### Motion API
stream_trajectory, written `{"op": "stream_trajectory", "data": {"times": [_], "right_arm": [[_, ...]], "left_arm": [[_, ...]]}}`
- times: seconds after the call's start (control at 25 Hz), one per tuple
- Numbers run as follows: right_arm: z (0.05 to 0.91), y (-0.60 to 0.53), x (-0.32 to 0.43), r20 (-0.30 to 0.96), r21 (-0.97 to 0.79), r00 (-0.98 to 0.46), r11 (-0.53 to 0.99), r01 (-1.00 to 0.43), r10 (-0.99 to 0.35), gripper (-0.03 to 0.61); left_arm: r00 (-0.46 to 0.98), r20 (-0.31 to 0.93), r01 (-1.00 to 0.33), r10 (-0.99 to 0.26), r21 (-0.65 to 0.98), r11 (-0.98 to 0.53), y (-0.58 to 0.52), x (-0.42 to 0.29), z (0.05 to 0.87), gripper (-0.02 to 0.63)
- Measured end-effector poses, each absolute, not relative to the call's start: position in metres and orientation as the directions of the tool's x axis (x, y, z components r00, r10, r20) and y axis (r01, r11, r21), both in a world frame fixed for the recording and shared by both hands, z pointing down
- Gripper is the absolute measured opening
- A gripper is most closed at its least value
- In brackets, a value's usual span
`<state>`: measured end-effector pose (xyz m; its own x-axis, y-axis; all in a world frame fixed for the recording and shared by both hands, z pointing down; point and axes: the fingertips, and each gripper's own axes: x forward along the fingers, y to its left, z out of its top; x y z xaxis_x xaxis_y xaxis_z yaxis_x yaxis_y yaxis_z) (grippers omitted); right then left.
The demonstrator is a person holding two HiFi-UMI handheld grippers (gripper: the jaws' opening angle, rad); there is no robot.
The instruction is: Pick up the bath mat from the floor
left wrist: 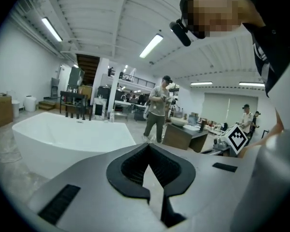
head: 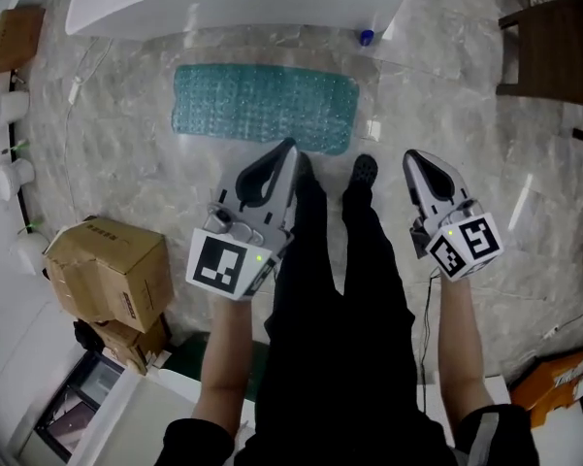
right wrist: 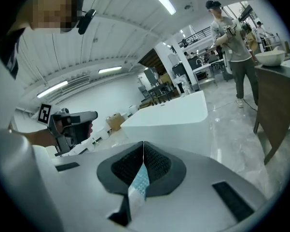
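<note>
The bath mat (head: 264, 109) lies flat on the floor (head: 126, 163), directly in front of the white bathtub (head: 233, 8), with its long side parallel to the tub. The person stands at the mat's near edge, with one shoe (head: 365, 170) just beside it.

Left tool (head: 291, 147): jaws together, nothing between them, held in the air over the mat's near edge.

Right tool (head: 410, 156): jaws together, empty, held to the right of the mat.

Cardboard boxes (head: 112, 270) stand at the left.

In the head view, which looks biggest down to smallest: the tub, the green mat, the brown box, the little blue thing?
1. Tub, partly cut off by the picture's top; only slightly ahead of the next.
2. Bath mat.
3. Cardboard box.
4. Blue thing, tiny.
</note>
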<state>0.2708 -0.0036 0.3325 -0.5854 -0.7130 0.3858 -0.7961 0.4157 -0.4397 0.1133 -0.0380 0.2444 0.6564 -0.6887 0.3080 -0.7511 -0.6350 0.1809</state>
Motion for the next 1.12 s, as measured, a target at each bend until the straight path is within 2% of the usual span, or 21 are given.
{"op": "stream_trajectory", "data": {"times": [0.32,0.76,1.12], "right_arm": [[0.490,-0.028,0.240,0.464,-0.440,-0.590,0.406,-0.801,-0.661,0.014],[0.767,-0.024,0.208,0.612,-0.480,-0.575,0.324,-0.816,-0.543,0.014],[0.969,-0.023,0.192,0.703,-0.527,-0.559,0.206,-0.825,-0.440,0.015]], "left_arm": [[0.652,0.372,-0.753,-0.661,0.210,-0.624,-0.071,0.116,0.407,0.012],[0.645,0.491,-0.743,-0.586,0.226,-0.630,-0.062,0.094,0.640,0.012],[0.673,0.537,-0.700,-0.509,0.242,-0.672,-0.053,0.082,0.775,0.012]]}}
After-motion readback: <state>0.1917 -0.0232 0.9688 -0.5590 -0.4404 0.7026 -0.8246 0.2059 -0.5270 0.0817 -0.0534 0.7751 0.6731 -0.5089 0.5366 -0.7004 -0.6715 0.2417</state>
